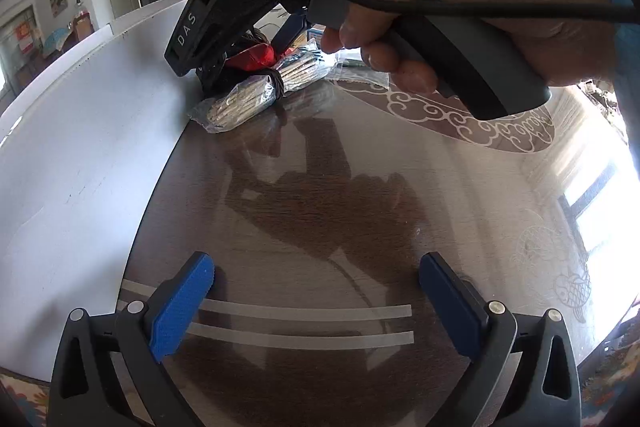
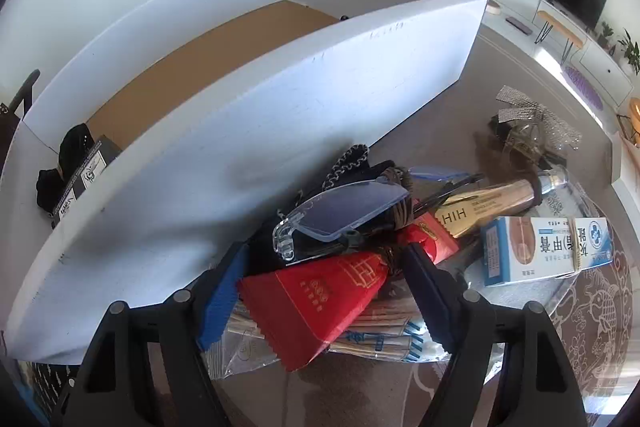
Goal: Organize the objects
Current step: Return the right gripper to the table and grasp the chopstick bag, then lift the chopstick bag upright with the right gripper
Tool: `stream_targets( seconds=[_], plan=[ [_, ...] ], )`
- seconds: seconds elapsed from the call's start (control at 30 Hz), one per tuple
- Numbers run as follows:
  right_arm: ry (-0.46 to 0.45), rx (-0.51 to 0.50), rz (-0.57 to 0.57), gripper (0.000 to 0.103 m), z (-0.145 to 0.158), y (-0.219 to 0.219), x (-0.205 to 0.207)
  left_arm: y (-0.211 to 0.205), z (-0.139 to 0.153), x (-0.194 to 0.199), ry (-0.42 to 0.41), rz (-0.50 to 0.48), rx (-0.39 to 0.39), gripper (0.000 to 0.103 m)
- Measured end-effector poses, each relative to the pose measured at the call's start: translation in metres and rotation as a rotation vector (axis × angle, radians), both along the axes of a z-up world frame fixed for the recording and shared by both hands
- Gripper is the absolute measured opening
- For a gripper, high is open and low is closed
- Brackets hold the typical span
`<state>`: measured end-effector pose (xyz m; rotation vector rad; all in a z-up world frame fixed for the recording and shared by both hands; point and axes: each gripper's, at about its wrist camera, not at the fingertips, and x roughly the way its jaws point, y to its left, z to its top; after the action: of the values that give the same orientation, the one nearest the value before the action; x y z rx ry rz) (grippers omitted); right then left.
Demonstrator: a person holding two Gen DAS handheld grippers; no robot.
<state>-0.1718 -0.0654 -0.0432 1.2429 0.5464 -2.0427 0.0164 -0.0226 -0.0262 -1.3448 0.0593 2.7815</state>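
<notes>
Glossy wood table [image 1: 320, 187], clear plastic glasses [image 2: 340, 215]

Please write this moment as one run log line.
left gripper: open, empty | right gripper: open around red packet | white box: beside pile

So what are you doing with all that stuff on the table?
A person is tidying a pile of small things into the white box. The right gripper is open, with its fingers either side of a red packet on top of the pile, not yet squeezing it. The clear glasses and the blue-and-white medicine box lie close by. The left gripper is open and holds nothing, over bare table.
</notes>
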Motion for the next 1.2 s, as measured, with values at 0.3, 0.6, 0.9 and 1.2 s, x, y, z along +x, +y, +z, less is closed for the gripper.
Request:
stream_targets(
  seconds=[0.3, 0.6, 0.9, 1.2],
  plan=[
    [-0.021, 0.105, 0.097, 0.052, -0.015, 0.078, 0.054, -0.003, 0.0, -0.005, -0.011, -0.005, 0.0, 0.103],
    [0.08, -0.132, -0.239, 0.078, 0.022, 0.223, 0.097, -0.004, 0.001, -0.009, 0.001, 0.002, 0.001, 0.103],
    [-0.135, -0.278, -0.616, 0.094, 0.015, 0.243, 0.135, -0.002, -0.001, -0.004, 0.007, 0.004, 0.002, 0.103],
    [-0.042, -0.111, -0.6, 0.102, -0.019, 0.192, 0.12, -0.002, -0.002, -0.005, 0.004, 0.0, 0.003, 0.103]
  ],
)
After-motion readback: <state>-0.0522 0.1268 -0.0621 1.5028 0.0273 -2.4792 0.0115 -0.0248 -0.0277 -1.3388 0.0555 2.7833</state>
